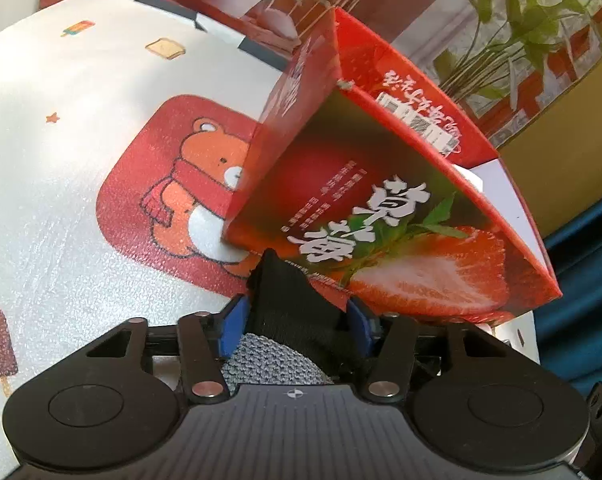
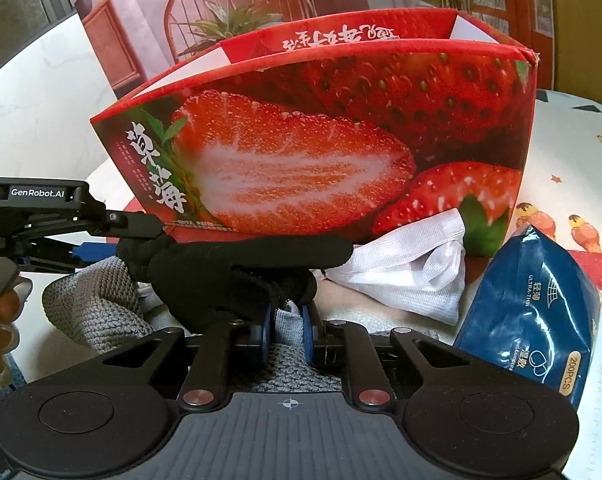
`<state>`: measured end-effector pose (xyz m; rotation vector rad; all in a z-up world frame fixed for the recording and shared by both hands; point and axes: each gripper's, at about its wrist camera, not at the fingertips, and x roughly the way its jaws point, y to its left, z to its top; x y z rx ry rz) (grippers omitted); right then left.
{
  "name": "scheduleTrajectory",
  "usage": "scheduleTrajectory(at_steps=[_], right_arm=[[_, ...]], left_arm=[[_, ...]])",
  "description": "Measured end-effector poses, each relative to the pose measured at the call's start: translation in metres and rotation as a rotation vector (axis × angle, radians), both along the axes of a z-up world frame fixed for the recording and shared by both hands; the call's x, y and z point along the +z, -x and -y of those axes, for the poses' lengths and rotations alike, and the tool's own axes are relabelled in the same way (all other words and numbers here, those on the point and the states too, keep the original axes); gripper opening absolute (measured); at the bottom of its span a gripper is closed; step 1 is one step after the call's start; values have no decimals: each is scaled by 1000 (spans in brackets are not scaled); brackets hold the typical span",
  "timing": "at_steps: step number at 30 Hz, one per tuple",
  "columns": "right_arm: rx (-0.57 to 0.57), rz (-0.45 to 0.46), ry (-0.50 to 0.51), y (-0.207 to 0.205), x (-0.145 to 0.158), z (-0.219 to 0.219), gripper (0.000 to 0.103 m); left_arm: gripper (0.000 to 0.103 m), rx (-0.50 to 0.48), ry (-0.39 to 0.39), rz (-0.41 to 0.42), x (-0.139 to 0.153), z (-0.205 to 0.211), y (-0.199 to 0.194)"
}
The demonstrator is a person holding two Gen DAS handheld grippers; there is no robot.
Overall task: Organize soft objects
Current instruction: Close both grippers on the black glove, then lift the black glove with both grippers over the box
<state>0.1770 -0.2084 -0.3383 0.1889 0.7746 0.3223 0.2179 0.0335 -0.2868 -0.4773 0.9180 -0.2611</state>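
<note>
Two grippers work just in front of the open red cardboard strawberry box [image 2: 313, 136], both on one bundle of black and grey knitted cloth [image 2: 237, 272]. The right gripper [image 2: 287, 330] has its blue pads nearly together, pinching a narrow fold of the bundle's grey knit below the black part. The left gripper [image 1: 295, 320] stands wider, its blue pads [image 1: 233, 320] pressed against either side of the black cloth, with grey knit showing beneath. In the right wrist view this gripper reaches in from the left edge, a person's fingers [image 2: 5, 312] behind it.

The bundle lies on the white tablecloth printed with a bear and ice lollies [image 1: 61, 200], touching or almost touching the box's front wall. To the right of the bundle, against the box's lower right corner, lies a crumpled white mesh cloth [image 2: 413, 268]. Further right of the box sits a glossy blue pack of tissues [image 2: 533, 312], tilted.
</note>
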Motion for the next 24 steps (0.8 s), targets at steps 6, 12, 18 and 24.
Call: scheduleTrajectory(at_steps=[6,12,18,24], right_arm=[[-18,-9,-70,1,1,10,13],[-25,68,-111,10,18,16,11],[-16,154,-134,17,36,21,11],[-11,223,-138,22,54,23,11]], left_arm=[[32,-78,-42,139,25,9,10],[32,-84,-67,246,53,14,27],[32,-53,-50,290,64,11,39],[32,-41,-45,324,75,8,43]])
